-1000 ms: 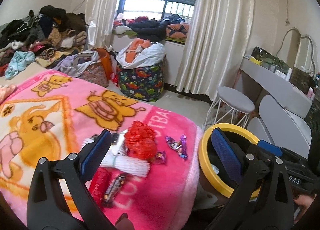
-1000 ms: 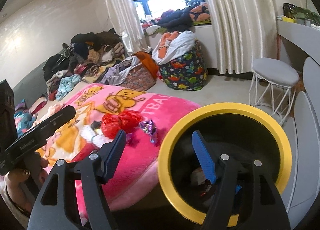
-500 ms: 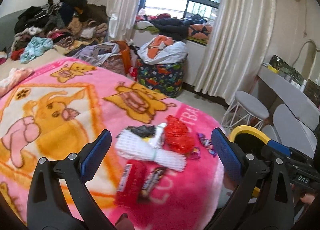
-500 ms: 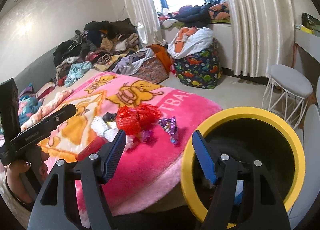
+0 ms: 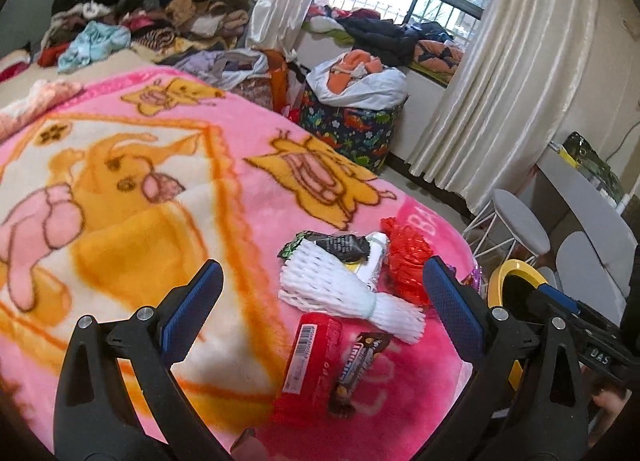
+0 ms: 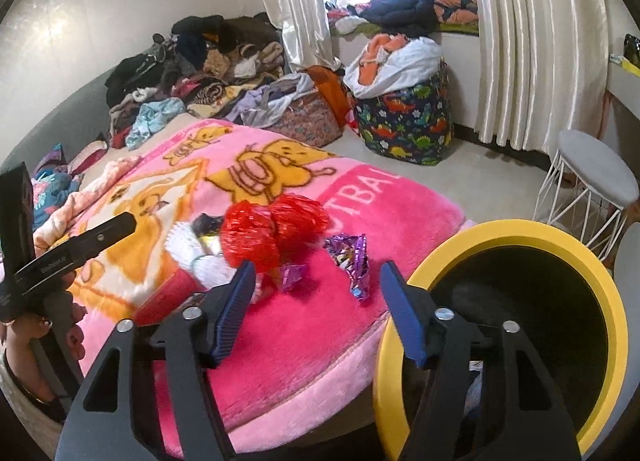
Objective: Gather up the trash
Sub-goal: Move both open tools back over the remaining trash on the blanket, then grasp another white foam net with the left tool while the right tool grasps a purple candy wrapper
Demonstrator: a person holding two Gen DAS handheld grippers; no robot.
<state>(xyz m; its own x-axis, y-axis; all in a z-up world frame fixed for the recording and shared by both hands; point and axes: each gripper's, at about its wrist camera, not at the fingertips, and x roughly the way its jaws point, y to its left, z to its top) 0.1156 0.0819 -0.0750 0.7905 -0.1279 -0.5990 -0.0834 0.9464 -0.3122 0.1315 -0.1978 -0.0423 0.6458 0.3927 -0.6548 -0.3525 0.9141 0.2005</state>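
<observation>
Trash lies on the pink blanket point(image 5: 224, 157): white foam net point(image 5: 340, 293), red crumpled bag point(image 5: 408, 261), red packet point(image 5: 308, 361), brown candy bar wrapper point(image 5: 358, 365), dark wrapper point(image 5: 336, 243). My left gripper point(image 5: 320, 313) is open and empty, just above and before the foam net and red packet. My right gripper point(image 6: 318, 307) is open and empty near the bed's corner, before the red bag point(image 6: 272, 229) and purple wrappers point(image 6: 350, 257). The yellow-rimmed bin point(image 6: 560, 237) stands beside the bed, right of the right gripper; it also shows in the left wrist view point(image 5: 516, 273).
A clothes pile point(image 5: 152, 17) covers the far end of the bed. A dinosaur-print hamper point(image 5: 348, 125), a grey stool point(image 5: 520, 221), a desk point(image 5: 580, 197) and curtains point(image 5: 500, 81) stand around the floor by the window. The left gripper's handle point(image 6: 60, 257) shows in the right wrist view.
My left gripper swung left from over the bin to over the blanket trash. My right gripper shifted left, so the bin now sits further right in its view.
</observation>
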